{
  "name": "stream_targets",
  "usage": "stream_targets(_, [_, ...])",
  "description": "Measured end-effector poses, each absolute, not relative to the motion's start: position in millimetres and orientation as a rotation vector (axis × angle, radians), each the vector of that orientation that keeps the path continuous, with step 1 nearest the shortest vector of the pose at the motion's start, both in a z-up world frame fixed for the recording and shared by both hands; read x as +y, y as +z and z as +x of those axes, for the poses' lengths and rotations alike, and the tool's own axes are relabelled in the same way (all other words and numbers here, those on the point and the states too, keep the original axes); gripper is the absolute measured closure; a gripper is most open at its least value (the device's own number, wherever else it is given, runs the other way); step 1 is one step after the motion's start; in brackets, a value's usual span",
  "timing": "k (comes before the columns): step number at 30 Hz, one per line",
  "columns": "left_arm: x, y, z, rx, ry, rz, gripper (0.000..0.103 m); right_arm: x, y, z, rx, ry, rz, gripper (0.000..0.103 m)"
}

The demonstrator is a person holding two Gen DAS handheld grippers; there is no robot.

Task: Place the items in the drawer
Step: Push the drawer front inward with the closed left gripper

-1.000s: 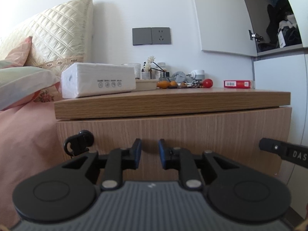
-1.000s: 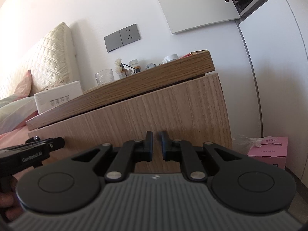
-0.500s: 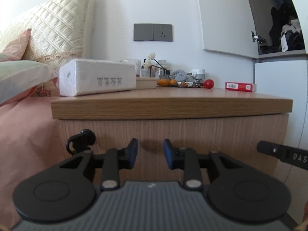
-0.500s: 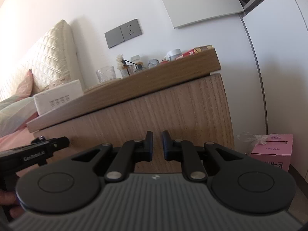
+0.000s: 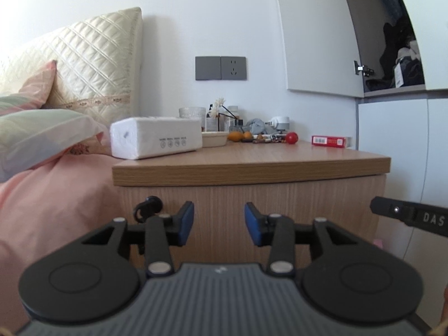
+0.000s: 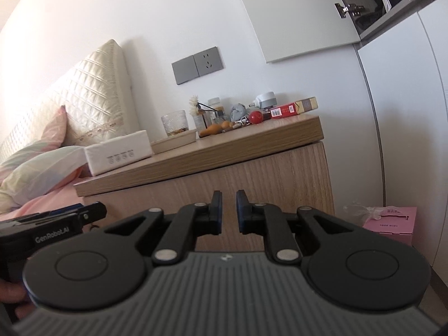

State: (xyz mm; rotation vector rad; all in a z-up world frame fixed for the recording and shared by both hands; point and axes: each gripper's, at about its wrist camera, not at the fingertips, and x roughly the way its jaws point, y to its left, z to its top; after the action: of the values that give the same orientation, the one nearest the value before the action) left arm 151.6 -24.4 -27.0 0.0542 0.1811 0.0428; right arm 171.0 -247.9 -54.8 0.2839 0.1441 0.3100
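Observation:
A wooden nightstand (image 5: 252, 165) stands ahead with its drawer front (image 5: 252, 201) closed. On top lie a white tissue pack (image 5: 156, 137), a red ball (image 5: 291, 137), a red box (image 5: 331, 141), orange fruits (image 5: 238, 135) and small clutter. My left gripper (image 5: 219, 224) is open and empty, in front of the drawer front. My right gripper (image 6: 229, 212) is nearly shut and empty, facing the drawer front (image 6: 252, 179) from the right. The red box (image 6: 294, 107) and ball (image 6: 255, 116) also show there.
A bed with pink bedding (image 5: 42, 210) and pillows (image 5: 42, 131) is at the left. A white wardrobe (image 5: 400, 151) stands at the right, its upper door open. A pink box (image 6: 392, 224) sits on the floor beside the nightstand. A glass (image 6: 174, 121) and a tray (image 5: 214, 139) stand at the back.
My left gripper has opened wider and both grippers have risen, so the nightstand top now shows from above its edge. The right gripper stays nearly shut.

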Motion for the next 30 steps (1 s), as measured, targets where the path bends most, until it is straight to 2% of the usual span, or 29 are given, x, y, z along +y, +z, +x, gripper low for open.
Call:
stream_targets(11, [-23, -14, 88, 0.170, 0.042, 0.056, 0.058, -246, -37, 113, 0.121, 0.321, 0.267, 0.089])
stream_targets(20, [-20, 0, 41, 0.143, 0.027, 0.047, 0.052, -245, -31, 67, 0.110, 0.327, 0.249, 0.088])
stream_targets(30, [-6, 0, -3, 0.156, 0.014, 0.062, 0.037, -242, -34, 25, 0.095, 0.316, 0.264, 0.088])
